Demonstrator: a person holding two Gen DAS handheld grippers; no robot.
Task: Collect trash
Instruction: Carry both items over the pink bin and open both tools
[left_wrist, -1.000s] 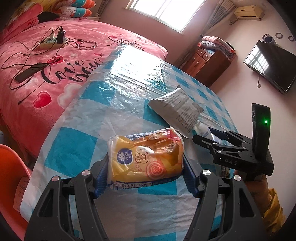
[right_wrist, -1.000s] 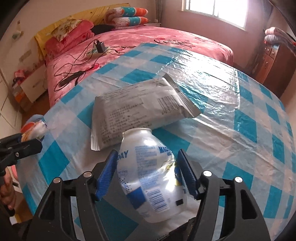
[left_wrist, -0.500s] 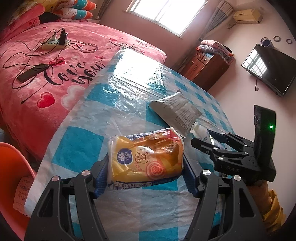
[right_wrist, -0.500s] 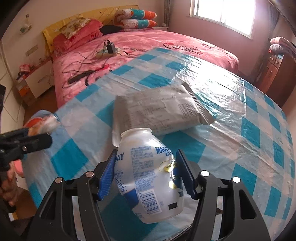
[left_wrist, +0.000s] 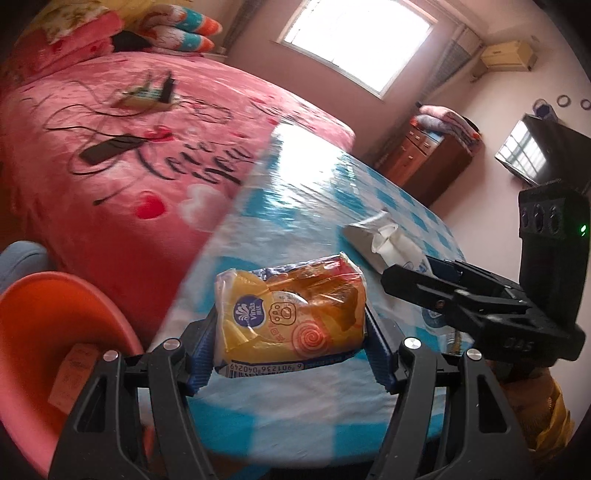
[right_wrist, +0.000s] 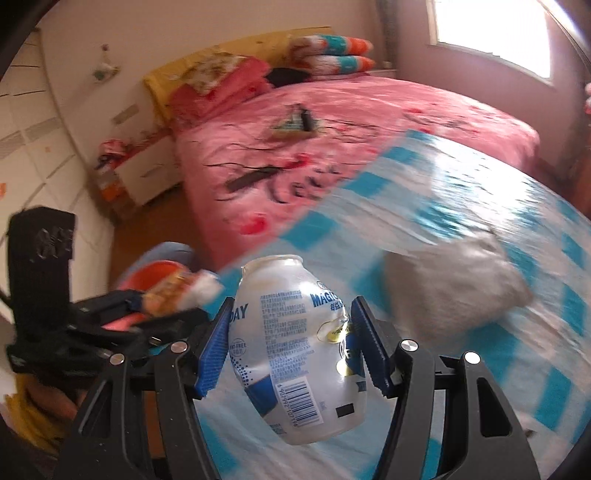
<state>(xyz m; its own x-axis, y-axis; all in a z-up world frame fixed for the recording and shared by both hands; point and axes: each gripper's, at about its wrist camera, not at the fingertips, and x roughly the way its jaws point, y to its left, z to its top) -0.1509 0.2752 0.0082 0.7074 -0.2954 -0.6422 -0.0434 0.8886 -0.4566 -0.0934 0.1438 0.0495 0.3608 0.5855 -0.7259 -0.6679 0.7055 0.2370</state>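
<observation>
My left gripper (left_wrist: 290, 343) is shut on a yellow-orange tissue pack wrapper (left_wrist: 291, 317), held above the near edge of the blue-checked table (left_wrist: 306, 206). My right gripper (right_wrist: 291, 354) is shut on a crumpled white plastic bottle (right_wrist: 295, 343) with blue print, its open mouth pointing away. In the left wrist view the right gripper (left_wrist: 417, 273) stands to the right with the bottle (left_wrist: 399, 243) poking out of it. The right wrist view has the left gripper (right_wrist: 173, 306) at the lower left with the wrapper (right_wrist: 173, 291). An orange bin (left_wrist: 48, 332) sits below the table's left edge.
A grey foil pouch (right_wrist: 454, 280) lies on the table to the right. Behind the table is a pink bed (left_wrist: 110, 155) with a power strip, cables and a remote. A wooden cabinet (left_wrist: 424, 162) and a wall television (left_wrist: 532, 151) stand at the far right.
Both grippers have swung left toward the table's edge, each keeping its grip. The orange bin now fills much more of the left wrist view, and the grey pouch has slid right.
</observation>
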